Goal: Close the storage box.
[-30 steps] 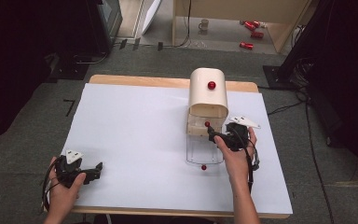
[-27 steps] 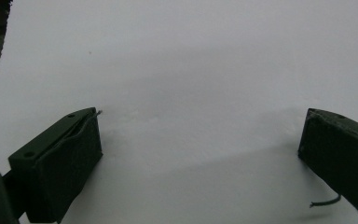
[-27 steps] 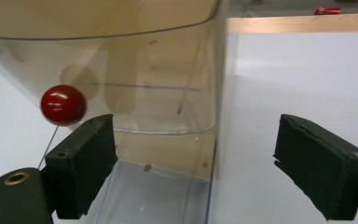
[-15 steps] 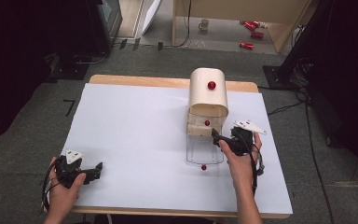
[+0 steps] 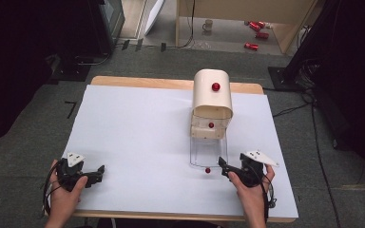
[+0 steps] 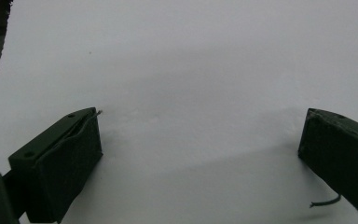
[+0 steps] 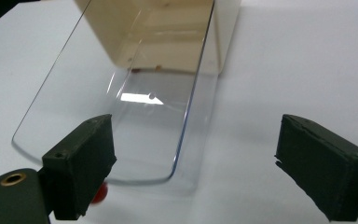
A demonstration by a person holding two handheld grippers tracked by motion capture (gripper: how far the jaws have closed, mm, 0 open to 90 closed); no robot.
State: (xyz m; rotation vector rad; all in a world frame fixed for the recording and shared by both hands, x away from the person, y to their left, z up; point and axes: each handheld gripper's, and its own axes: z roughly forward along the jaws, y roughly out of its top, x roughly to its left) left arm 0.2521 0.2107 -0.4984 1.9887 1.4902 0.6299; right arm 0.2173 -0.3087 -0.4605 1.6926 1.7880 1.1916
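right gripper | fingers apart, opening | clear lid | unlabelled

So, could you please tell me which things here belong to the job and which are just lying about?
In the job:
- cream bread box
- its clear door, folded down flat on the table
- red knob at the door's edge
- right gripper, jaws open beside that knob

Lying about:
- red cans on the floor
- mug
- left gripper, open
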